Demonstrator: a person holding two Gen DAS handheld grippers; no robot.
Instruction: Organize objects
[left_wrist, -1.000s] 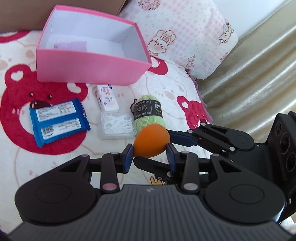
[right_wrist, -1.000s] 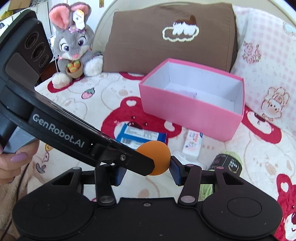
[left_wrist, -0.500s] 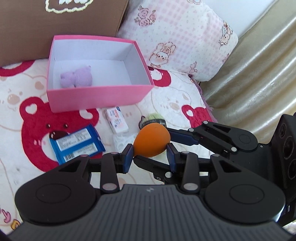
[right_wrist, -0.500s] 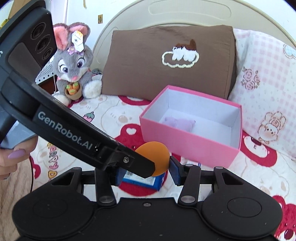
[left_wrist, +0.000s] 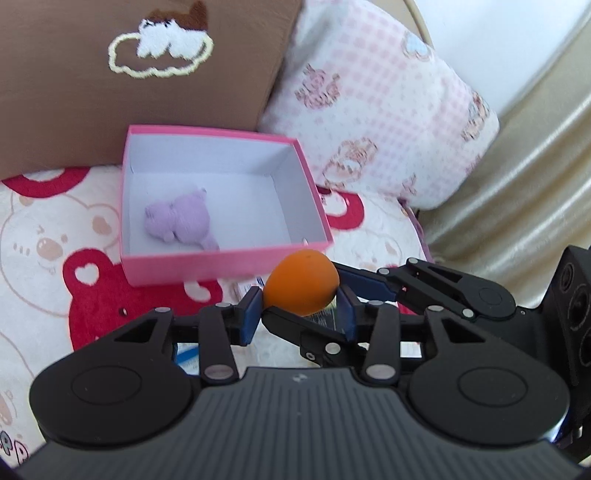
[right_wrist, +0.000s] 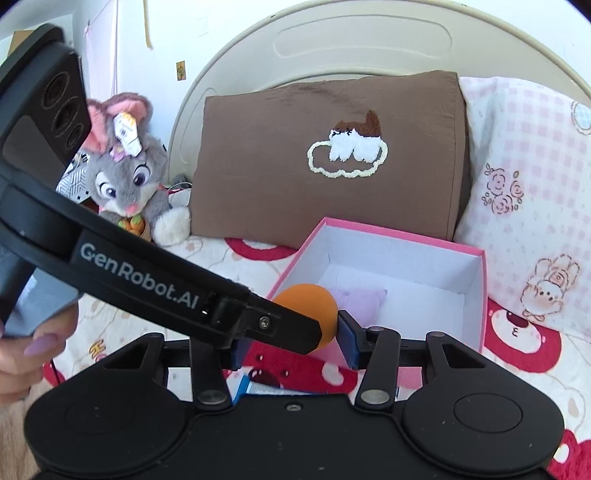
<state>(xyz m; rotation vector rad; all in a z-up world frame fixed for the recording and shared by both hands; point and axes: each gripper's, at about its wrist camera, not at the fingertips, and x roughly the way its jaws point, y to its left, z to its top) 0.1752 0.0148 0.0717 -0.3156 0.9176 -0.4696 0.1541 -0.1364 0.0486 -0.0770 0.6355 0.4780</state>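
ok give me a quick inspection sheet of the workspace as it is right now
surface: bear-print blanket on a bed
job's things: orange ball held in the air just short of the pink box; purple plush toy lies inside the box
clutter: blue packet on the blanket, mostly hidden under the grippers
grippers: left gripper fingers opening, ball between them and touching; right gripper shut on the same ball, crossing the left
cables: what looks like pale wires beside the grey bunny plush
surroundings: brown cushion, pink pillow, headboard, a hand on the left gripper's handle
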